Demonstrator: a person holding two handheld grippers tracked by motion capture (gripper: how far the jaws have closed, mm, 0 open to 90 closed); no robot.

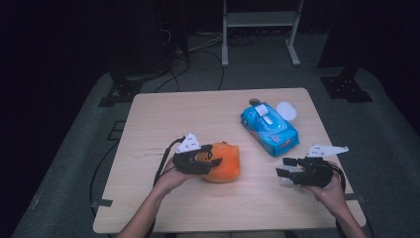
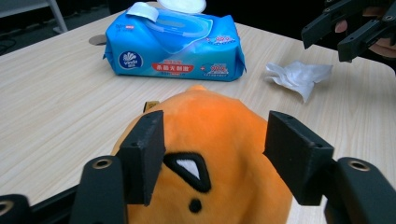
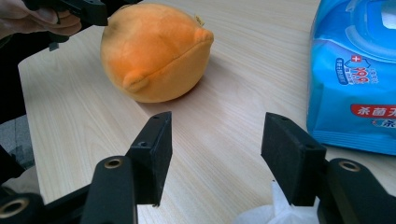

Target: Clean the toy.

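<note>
While the left gripper (image 2: 212, 154) straddles the round orange plush toy (image 2: 210, 140) at lower centre, its jaws spread and pads apart from it, the right gripper (image 3: 217, 158) gapes over a crumpled white tissue (image 3: 275, 212).

Plush toy (image 2: 219, 135): orange, with a black-outlined white triangle and a black dot stitched on it. Wet-wipes pack (image 1: 270, 128), beyond the toy: bright blue, white flip lid, red label band, white lettering. Crumpled tissue (image 2: 299, 75), right of the toy: white. Table (image 1: 163, 124): pale wood grain. Both hand-held grippers: black jaws
</note>
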